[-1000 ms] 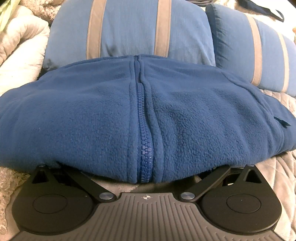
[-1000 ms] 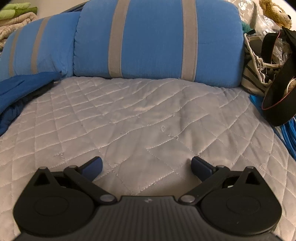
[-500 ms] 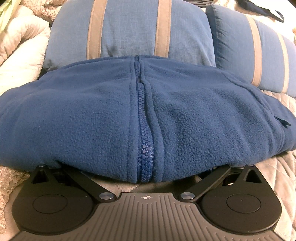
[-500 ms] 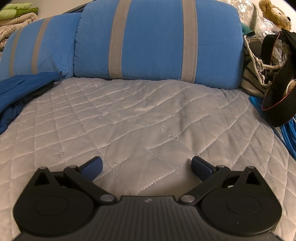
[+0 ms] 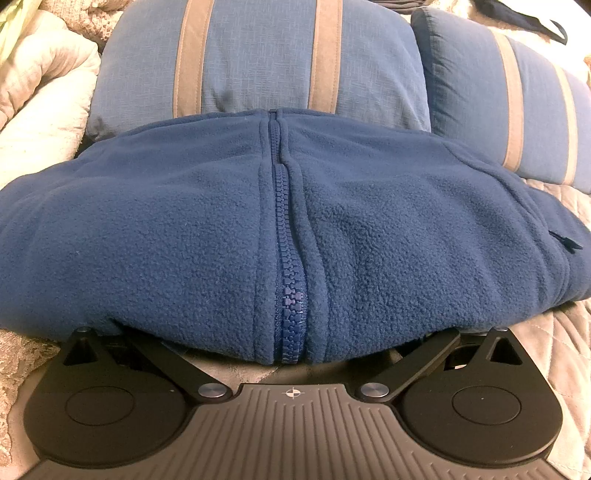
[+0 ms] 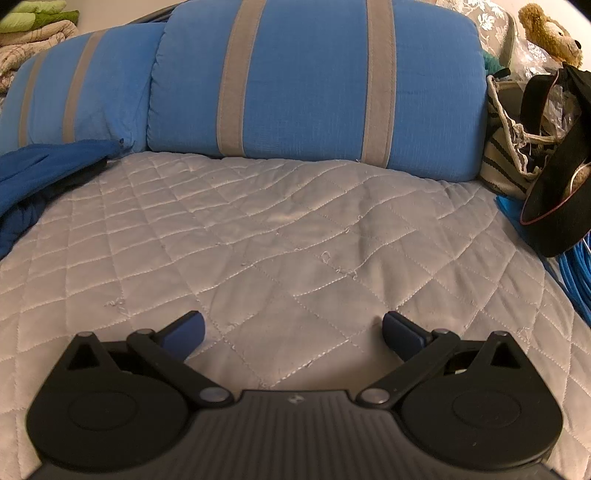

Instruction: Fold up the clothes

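A dark blue fleece jacket [image 5: 184,236] with a closed zipper [image 5: 290,266] lies folded on the quilted bed and fills the left wrist view. My left gripper [image 5: 291,347] sits at its near edge; the linkage arms are spread wide and the fingertips are hidden under the fleece. In the right wrist view, an edge of the jacket [image 6: 33,173] shows at far left. My right gripper [image 6: 293,332] is open and empty, hovering over the bare grey quilt [image 6: 295,240], well right of the jacket.
Two blue pillows with tan stripes [image 5: 258,55] [image 6: 314,77] stand behind. A cream blanket [image 5: 33,110] lies at left. A striped bag [image 6: 509,147], black cap [image 6: 557,192], blue cables [image 6: 576,273] and teddy bear [image 6: 550,33] crowd the right edge.
The left gripper has shifted very slightly, so the zipper sits a touch further right in view. The right gripper has not visibly moved.
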Tool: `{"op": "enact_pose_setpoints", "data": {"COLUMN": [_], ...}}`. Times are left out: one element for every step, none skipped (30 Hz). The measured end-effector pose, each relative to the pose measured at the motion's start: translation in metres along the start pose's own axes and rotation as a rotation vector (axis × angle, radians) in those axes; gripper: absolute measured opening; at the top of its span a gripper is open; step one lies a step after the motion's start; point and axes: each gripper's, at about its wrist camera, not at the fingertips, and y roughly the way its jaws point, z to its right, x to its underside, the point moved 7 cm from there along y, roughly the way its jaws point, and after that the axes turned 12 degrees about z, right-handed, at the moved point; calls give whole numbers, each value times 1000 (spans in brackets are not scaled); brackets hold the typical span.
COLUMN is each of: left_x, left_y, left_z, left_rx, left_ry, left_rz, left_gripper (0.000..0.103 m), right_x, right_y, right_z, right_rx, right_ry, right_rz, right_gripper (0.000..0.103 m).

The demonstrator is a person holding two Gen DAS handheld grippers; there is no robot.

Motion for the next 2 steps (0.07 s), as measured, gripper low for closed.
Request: {"op": "enact_pose_setpoints", "data": {"left_x": [0, 0], "left_y": [0, 0], "left_z": [0, 0], "left_rx": [0, 0], "left_ry": [0, -1], "left_rz": [0, 0], "left_gripper": [103, 103], "right_x": [0, 0], "right_y": [0, 0], "right_z": [0, 0], "right_rx": [0, 0], "right_ry": [0, 0], "right_rz": [0, 0], "right_gripper": [102, 102]}}
